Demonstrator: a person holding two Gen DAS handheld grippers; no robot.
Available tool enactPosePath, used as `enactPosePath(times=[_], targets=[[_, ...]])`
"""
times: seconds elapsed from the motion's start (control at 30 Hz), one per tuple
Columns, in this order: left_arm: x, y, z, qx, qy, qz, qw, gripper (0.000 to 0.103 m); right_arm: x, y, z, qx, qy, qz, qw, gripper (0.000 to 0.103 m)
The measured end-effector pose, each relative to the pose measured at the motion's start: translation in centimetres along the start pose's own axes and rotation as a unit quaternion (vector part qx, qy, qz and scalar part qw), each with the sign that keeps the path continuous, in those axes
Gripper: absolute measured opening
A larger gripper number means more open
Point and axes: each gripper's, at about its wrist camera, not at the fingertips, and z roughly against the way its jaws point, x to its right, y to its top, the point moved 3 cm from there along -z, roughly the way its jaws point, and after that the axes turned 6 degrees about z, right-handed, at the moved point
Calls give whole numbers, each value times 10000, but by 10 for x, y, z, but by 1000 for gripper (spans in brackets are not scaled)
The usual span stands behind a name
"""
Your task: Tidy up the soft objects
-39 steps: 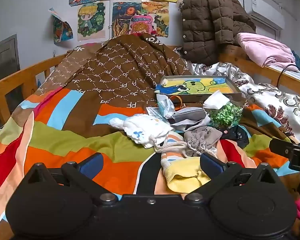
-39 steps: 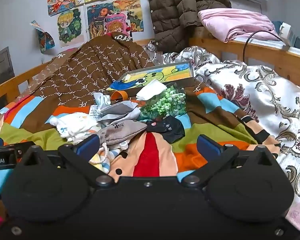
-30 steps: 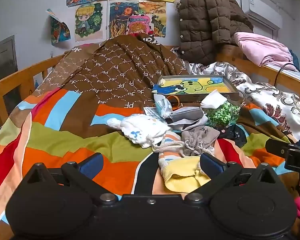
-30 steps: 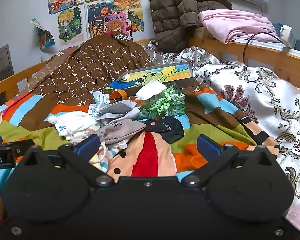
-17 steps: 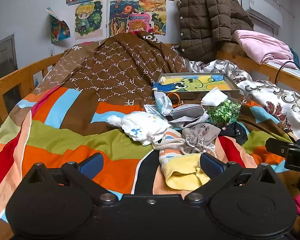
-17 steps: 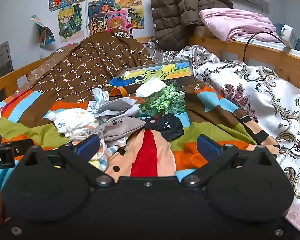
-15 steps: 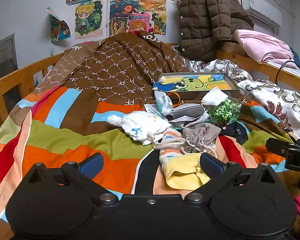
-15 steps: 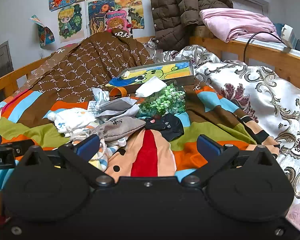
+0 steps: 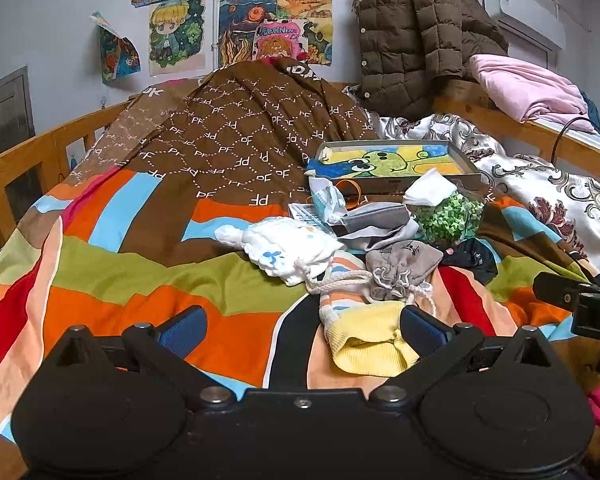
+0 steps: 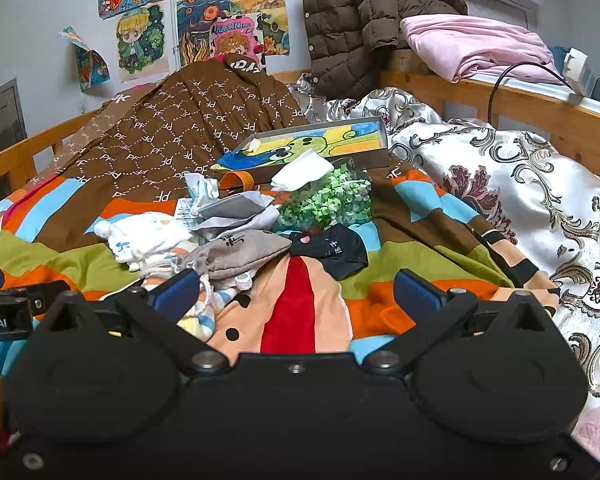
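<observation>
A heap of small soft things lies on the striped bedspread (image 9: 140, 272): a white pouch (image 9: 296, 250) (image 10: 148, 236), a grey drawstring bag (image 9: 404, 264) (image 10: 240, 254), a striped yellow-ended sock (image 9: 368, 340), a black cloth (image 10: 332, 250), a green leafy bundle (image 9: 448, 218) (image 10: 328, 200) and grey folded cloth (image 9: 376, 218). My left gripper (image 9: 302, 326) stands open just short of the heap, its right finger beside the yellow sock. My right gripper (image 10: 296, 290) is open too, holding nothing, with the grey bag by its left finger.
A flat box with a cartoon lid (image 9: 396, 164) (image 10: 308, 146) lies behind the heap. A brown patterned quilt (image 9: 240, 136) is piled at the back, a silky white quilt (image 10: 520, 184) at right. Wooden bed rails (image 9: 32, 160) run along both sides; a brown jacket (image 10: 360, 20) hangs behind.
Both views shifted only slightly; the heap sits a little higher and nearer in frame. Both grippers stayed open and nothing was picked up.
</observation>
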Motion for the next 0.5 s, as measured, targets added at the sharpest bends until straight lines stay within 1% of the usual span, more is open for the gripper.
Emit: enactPosePath(times=[0.5], targets=[[0, -5, -4, -49, 15, -15, 10000, 102, -1, -1, -1, -16, -4, 8, 10000, 103]])
